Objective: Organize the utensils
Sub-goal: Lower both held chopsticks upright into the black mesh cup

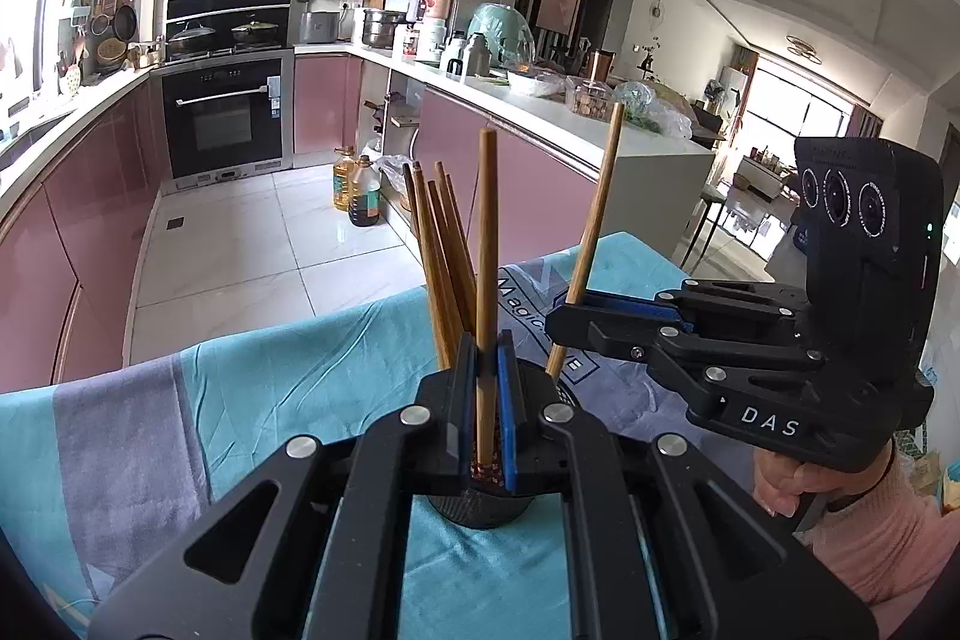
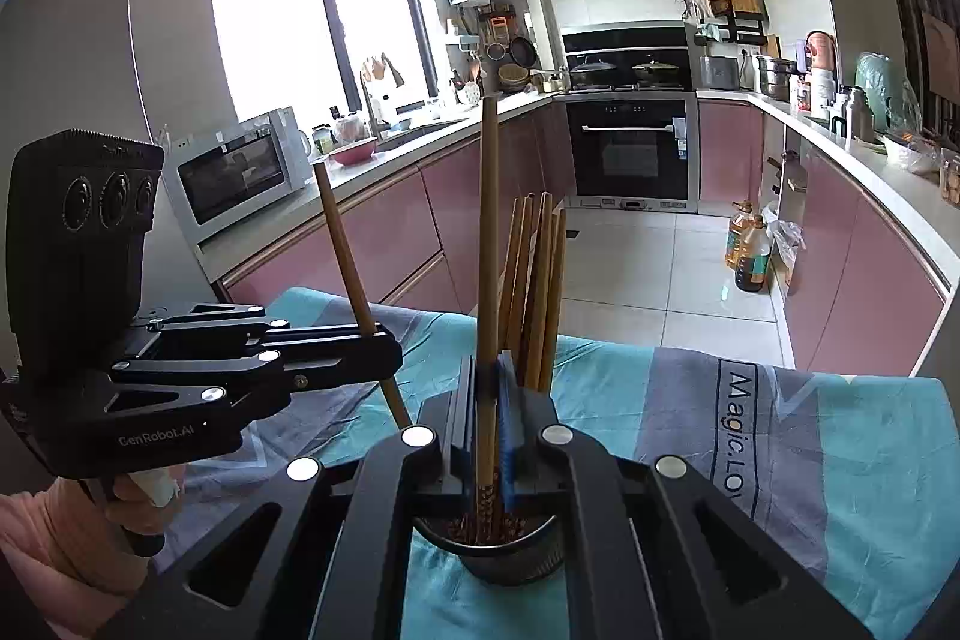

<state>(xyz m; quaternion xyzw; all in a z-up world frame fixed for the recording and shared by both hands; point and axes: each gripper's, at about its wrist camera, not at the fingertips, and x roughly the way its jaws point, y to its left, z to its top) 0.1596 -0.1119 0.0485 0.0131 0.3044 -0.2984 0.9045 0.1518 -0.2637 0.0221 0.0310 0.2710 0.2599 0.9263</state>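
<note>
A dark round holder (image 1: 480, 511) stands on the cloth with several wooden chopsticks (image 1: 441, 256) upright in it. My left gripper (image 1: 487, 400) is shut on one chopstick (image 1: 487, 244), held upright with its tip in the holder. My right gripper (image 1: 567, 316) is shut on another chopstick (image 1: 591, 232), tilted, just right of the holder. In the right wrist view the right gripper (image 2: 487, 412) grips its chopstick (image 2: 489, 232) over the holder (image 2: 492, 556), beside the standing chopsticks (image 2: 537, 280). The left gripper (image 2: 384, 352) holds its chopstick (image 2: 345, 244) at left.
The table is covered by a teal and grey cloth (image 1: 270, 400) (image 2: 810, 460). Beyond it lies tiled floor (image 1: 240, 244) with oil bottles (image 1: 357, 190), pink cabinets, an oven (image 1: 225, 118) and cluttered counters. A microwave (image 2: 240, 169) stands on the left counter.
</note>
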